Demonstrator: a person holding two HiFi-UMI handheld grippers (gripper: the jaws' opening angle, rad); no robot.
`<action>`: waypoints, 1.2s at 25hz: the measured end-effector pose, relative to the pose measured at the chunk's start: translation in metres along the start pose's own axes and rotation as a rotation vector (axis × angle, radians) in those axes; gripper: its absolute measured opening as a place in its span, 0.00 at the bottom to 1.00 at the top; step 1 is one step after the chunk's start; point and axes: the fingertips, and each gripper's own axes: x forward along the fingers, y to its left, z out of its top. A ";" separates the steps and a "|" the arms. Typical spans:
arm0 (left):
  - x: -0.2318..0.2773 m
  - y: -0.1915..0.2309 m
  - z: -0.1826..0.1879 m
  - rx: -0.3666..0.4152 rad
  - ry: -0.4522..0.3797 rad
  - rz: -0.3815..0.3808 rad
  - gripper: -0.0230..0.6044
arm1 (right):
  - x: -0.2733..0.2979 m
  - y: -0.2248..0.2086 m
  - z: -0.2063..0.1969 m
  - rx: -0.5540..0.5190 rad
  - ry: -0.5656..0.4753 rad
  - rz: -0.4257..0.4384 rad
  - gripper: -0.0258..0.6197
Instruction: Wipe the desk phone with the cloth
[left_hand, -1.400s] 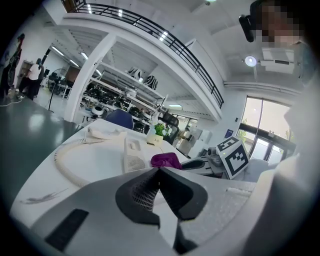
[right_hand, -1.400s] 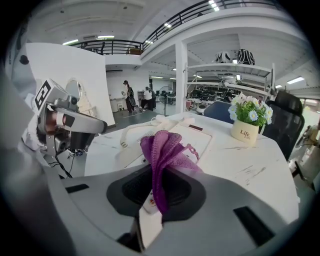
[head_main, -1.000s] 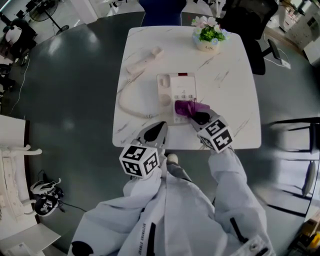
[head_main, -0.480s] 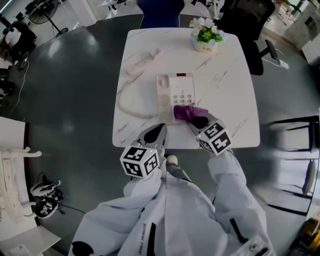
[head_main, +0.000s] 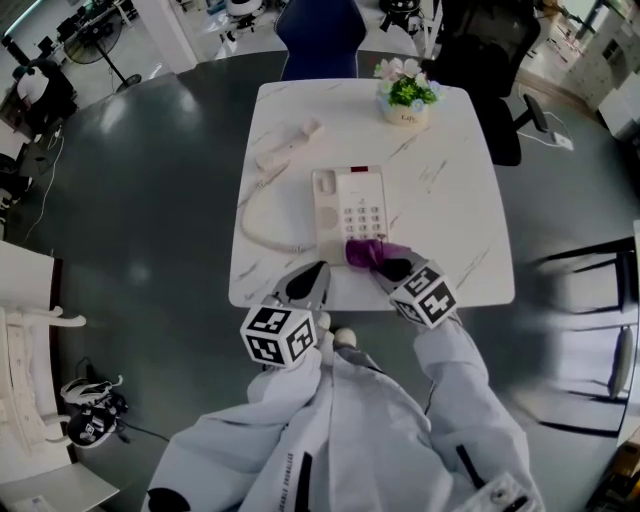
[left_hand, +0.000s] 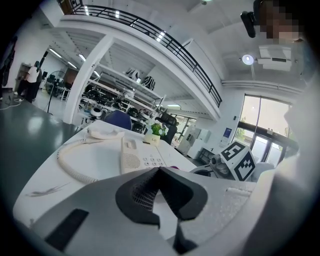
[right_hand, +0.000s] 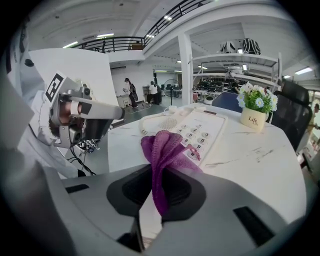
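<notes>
A white desk phone (head_main: 347, 208) lies on the white marble table (head_main: 450, 210). Its handset (head_main: 289, 143) lies off the cradle at the far left, joined by a coiled cord (head_main: 259, 224). My right gripper (head_main: 386, 268) is shut on a purple cloth (head_main: 366, 253) that rests at the phone's near right edge. In the right gripper view the cloth (right_hand: 163, 148) bunches up from the right gripper (right_hand: 160, 172) over the phone's (right_hand: 196, 127) keypad. My left gripper (head_main: 309, 284) hovers at the table's near edge, left of the phone, shut and holding nothing. The left gripper (left_hand: 160, 171) points at the phone (left_hand: 136, 155).
A small pot of flowers (head_main: 404, 90) stands at the table's far right corner. A blue chair (head_main: 320, 35) and a black chair (head_main: 478, 50) stand behind the table. Dark floor surrounds it, with a white rack (head_main: 25, 340) at the left.
The right gripper has dragged the cloth from the keypad toward the phone's near edge. The left gripper has stayed by the table's edge.
</notes>
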 end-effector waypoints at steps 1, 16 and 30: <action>-0.001 0.000 0.002 0.003 -0.004 0.001 0.03 | -0.001 0.001 0.001 0.005 -0.006 0.002 0.10; -0.003 0.002 0.036 0.047 -0.073 0.028 0.03 | -0.046 -0.009 0.046 0.188 -0.371 -0.011 0.10; 0.004 0.025 0.059 0.074 -0.082 0.041 0.03 | -0.055 -0.035 0.105 0.232 -0.539 -0.032 0.10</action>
